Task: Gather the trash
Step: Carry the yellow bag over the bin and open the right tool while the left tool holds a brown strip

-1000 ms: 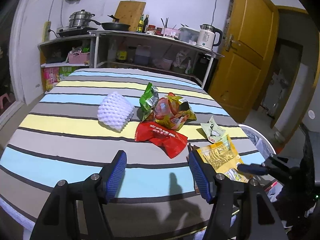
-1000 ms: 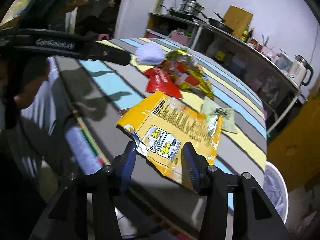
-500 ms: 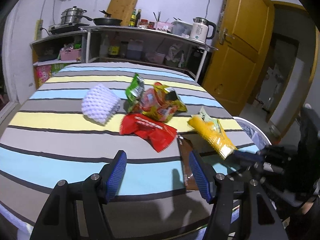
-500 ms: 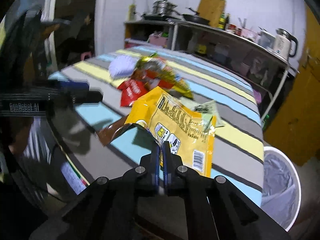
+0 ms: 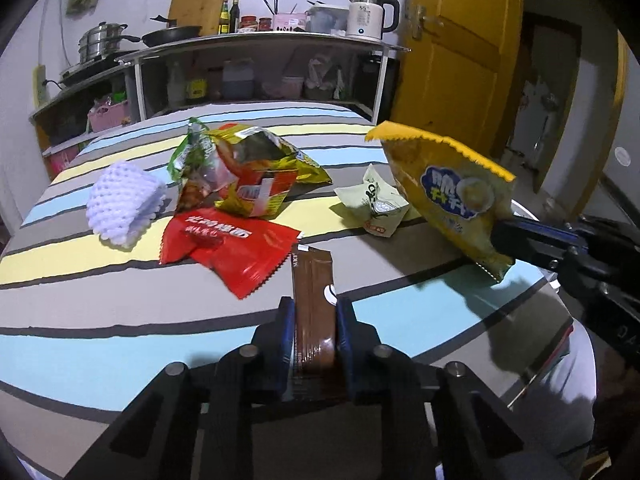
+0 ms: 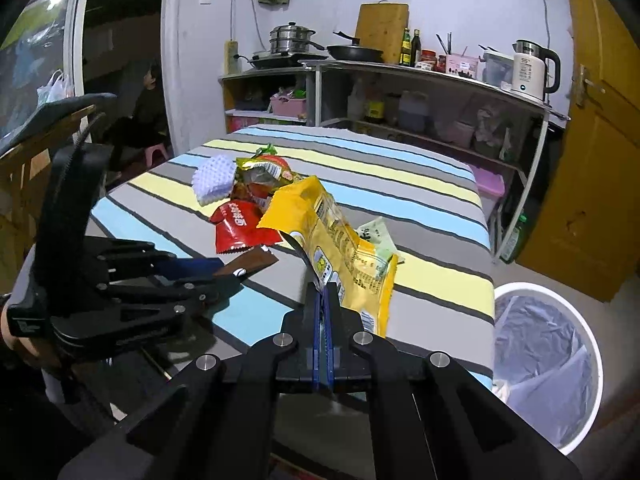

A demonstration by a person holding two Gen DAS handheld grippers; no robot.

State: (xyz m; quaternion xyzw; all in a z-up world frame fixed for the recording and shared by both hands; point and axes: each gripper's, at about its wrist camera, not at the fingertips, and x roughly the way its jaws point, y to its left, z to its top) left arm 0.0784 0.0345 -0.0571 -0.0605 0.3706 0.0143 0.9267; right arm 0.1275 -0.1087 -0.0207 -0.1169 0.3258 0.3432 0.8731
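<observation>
Left gripper (image 5: 314, 320) is closing on the brown wrapper (image 5: 313, 280) now (was wide open), right gripper (image 6: 323, 300) already pinches the yellow bag (image 6: 340, 240), so two pieces grabbed.

Home kitchen, lived-in. Open metal shelf unit (image 6: 400, 76) along the far wall carries a stacked steamer pot (image 6: 291, 38), frying pan (image 6: 354, 53), wooden cutting board (image 6: 382, 28), sauce bottles (image 6: 411, 52) and an electric kettle (image 6: 532, 70); jugs and pink baskets sit on the lower shelves. Bench (image 5: 120, 320) has a striped cloth. Yellow wooden door (image 5: 460, 52) at the right, lined white bin (image 6: 548, 364) on the floor beside the bench's right edge.
</observation>
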